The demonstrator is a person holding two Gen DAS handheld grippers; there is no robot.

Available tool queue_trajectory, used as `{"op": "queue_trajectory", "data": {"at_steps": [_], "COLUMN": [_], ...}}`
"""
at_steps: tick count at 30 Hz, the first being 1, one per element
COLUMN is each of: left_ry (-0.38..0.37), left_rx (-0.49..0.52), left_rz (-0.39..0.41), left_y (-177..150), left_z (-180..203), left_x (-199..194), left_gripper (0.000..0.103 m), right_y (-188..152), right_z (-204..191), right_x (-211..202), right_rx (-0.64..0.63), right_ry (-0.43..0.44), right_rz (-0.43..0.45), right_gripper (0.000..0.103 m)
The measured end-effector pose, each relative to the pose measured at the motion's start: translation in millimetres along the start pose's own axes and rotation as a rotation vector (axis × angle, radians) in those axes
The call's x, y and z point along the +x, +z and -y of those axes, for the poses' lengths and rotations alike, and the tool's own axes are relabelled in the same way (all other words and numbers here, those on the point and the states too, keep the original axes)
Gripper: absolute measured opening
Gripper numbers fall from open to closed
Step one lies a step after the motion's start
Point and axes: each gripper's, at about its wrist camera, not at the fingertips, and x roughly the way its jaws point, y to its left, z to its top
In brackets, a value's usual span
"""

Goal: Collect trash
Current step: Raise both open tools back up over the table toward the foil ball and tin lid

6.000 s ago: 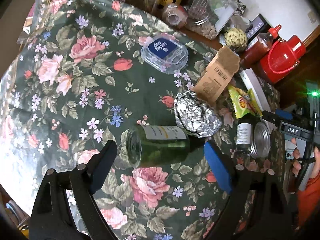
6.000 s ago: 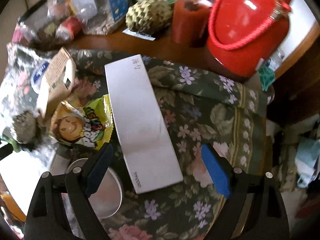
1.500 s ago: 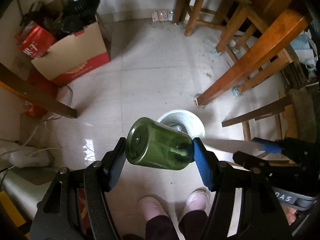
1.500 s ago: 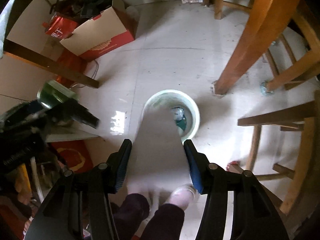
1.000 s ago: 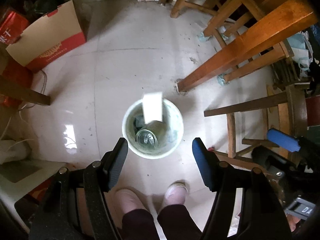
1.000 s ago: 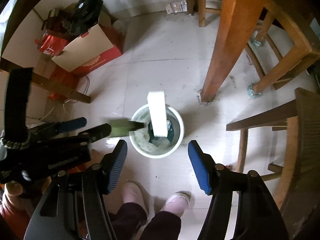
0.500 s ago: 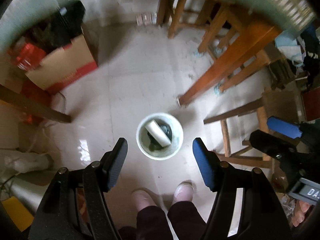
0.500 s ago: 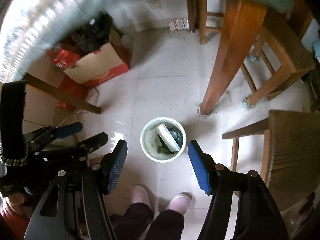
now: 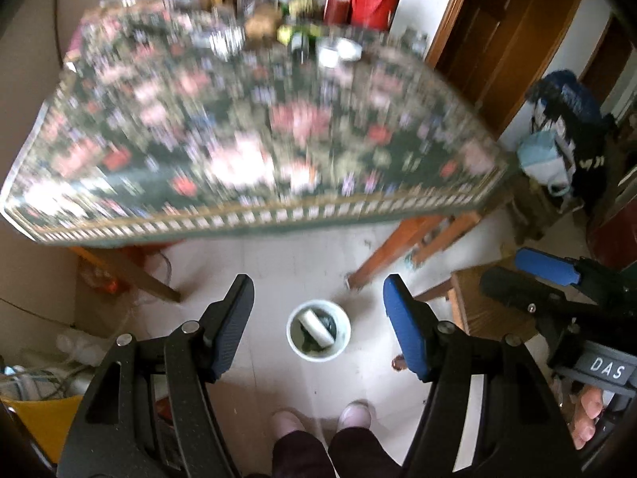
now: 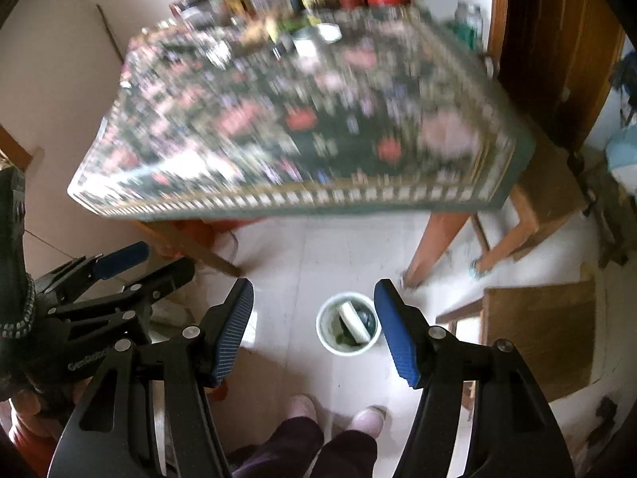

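The trash left to collect sits blurred along the tabletop's far edge — likely light wrappers and foil that crush easily, best pinched mid-body. The bin stands on the floor near a table leg. Left gripper and right gripper hang above it, jaws apart, empty.

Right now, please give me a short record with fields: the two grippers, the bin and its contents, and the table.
left gripper: open, empty, above the floor
right gripper: open, empty
trash bin: white, round, on the floor near the person's feet
bin contents: a white box on dark items that are too small to identify
table: floral cloth, blurred; jars and a red container at the far edge
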Motion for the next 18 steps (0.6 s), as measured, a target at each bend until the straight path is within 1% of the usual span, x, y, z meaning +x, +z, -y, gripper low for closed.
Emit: {"op": "queue_trajectory", "data": {"at_steps": [2, 7, 12, 13, 15, 17, 18], "left_ry": [0.0, -0.007, -0.001, 0.0, -0.006, -0.011, -0.015], "left_rx": [0.003, 0.008, 0.056, 0.061, 0.072, 0.081, 0.085], "left_rz": [0.032, 0.151, 0.273, 0.288, 0.338, 0.368, 0.387], "left_y": [9, 33, 48, 50, 52, 54, 54], "left_z": [1, -2, 3, 3, 0, -3, -5], "left_x": [-24, -101, -172, -179, -203, -217, -226], "left_gripper": [0.066, 0.066, 0.066, 0.066, 0.066, 0.066, 0.067], "right_y": [7, 24, 37, 39, 40, 41, 41], "right_z": [-8, -34, -59, -64, -74, -82, -88], "right_x": [-23, -85, -144, -155, -174, -187, -195], "right_rx": [-0.012, -0.031, -0.037, -0.039, -0.044, -0.05, -0.054], "right_ry": [-0.008, -0.028, -0.043, -0.043, -0.057, -0.074, -0.085], "right_rz": [0.035, 0.136, 0.254, 0.279, 0.327, 0.368, 0.391], "right_gripper": [0.059, 0.059, 0.059, 0.06, 0.063, 0.068, 0.068]}}
